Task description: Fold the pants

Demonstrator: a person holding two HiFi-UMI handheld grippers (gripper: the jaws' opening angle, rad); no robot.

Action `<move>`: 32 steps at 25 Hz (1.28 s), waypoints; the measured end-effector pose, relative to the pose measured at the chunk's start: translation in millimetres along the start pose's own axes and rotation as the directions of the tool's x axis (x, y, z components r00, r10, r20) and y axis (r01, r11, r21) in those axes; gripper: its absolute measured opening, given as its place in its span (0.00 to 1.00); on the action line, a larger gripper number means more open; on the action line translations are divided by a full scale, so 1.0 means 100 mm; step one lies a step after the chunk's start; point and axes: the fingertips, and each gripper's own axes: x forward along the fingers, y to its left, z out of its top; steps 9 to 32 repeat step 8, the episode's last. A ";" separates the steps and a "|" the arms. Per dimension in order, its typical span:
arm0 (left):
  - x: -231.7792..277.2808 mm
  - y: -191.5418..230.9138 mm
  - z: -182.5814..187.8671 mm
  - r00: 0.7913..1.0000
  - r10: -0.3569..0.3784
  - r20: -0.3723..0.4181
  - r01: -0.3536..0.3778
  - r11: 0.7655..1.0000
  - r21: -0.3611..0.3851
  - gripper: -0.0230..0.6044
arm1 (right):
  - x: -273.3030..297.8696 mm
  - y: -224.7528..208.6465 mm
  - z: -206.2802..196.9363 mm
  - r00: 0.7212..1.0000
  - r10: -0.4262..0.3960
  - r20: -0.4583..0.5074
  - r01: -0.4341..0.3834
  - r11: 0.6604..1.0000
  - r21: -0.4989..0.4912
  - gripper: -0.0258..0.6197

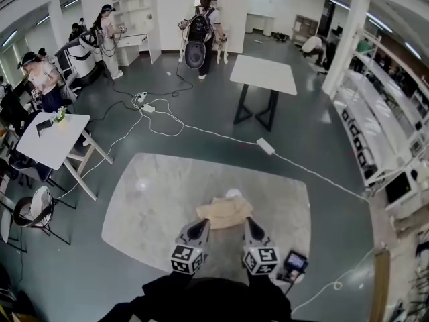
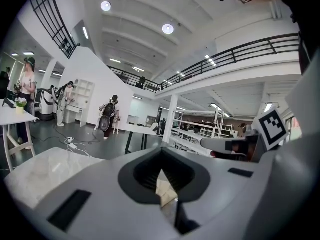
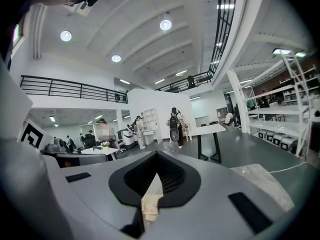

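The tan pants lie bunched on the grey marble table, near its front edge. My left gripper is shut on the near left edge of the cloth, and my right gripper is shut on the near right edge. Both grippers point nearly level, away from me, side by side. In the left gripper view a strip of tan cloth is pinched between the closed jaws. The right gripper view shows the same: a wedge of tan cloth clamped between its jaws. The pants' far part is partly hidden behind the folds.
A small white object sits just beyond the pants. A dark device with a screen lies at the table's near right corner. A white cable runs across the floor. A white table stands farther off, and people stand around the room.
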 end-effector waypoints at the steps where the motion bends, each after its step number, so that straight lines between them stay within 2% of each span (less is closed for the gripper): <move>1: -0.01 0.00 0.01 1.000 0.001 0.004 -0.001 1.000 0.002 0.04 | 0.00 0.00 0.01 1.000 -0.001 0.003 0.001 1.000 -0.003 0.04; 32: -0.03 0.03 0.02 1.000 0.000 0.007 0.000 1.000 0.005 0.04 | 0.03 0.10 0.02 1.000 0.013 0.009 -0.013 1.000 -0.003 0.04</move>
